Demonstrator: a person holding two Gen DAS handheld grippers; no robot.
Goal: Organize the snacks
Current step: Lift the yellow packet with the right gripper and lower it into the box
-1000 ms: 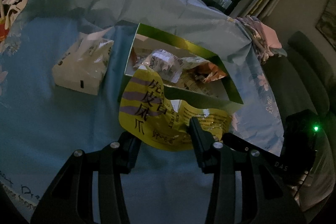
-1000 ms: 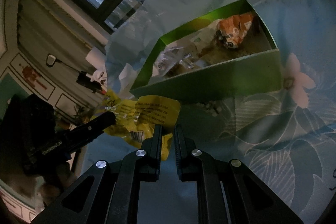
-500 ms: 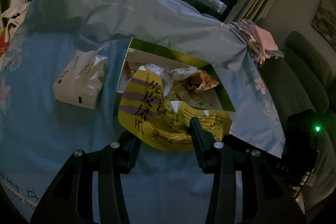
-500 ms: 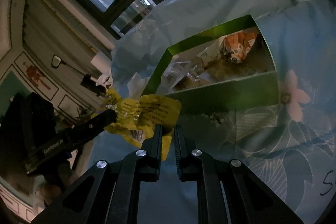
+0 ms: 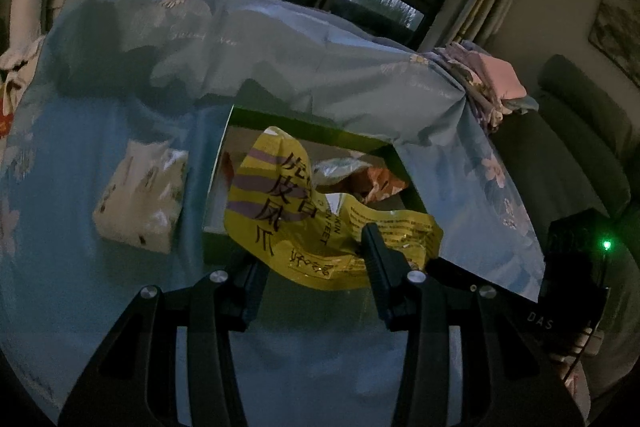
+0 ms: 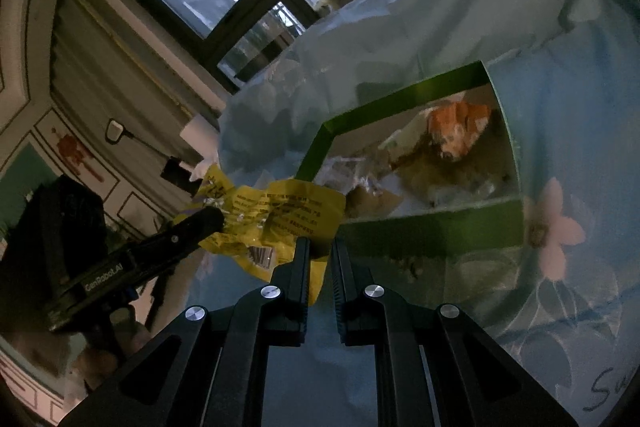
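Surface: pale blue flowered cloth (image 5: 100,131), dim room.
Left view: left gripper (image 5: 316,255) pinches crinkled yellow foil snack packet (image 5: 288,211); green cardboard box (image 5: 320,131) at 12 o'clock.
Right view: right gripper (image 6: 320,251) pressed on packet corner; packet's long axis runs to 10 o'clock; box at 1 o'clock.

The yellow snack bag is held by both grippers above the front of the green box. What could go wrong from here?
1. The right gripper pinches only a thin corner of the yellow snack bag; that edge may slip out or tear.
2. The bag hangs low over the front wall of the green box and may catch on it.
3. The box already holds an orange packet and clear wrappers; the large bag may not lie flat and could push them out.
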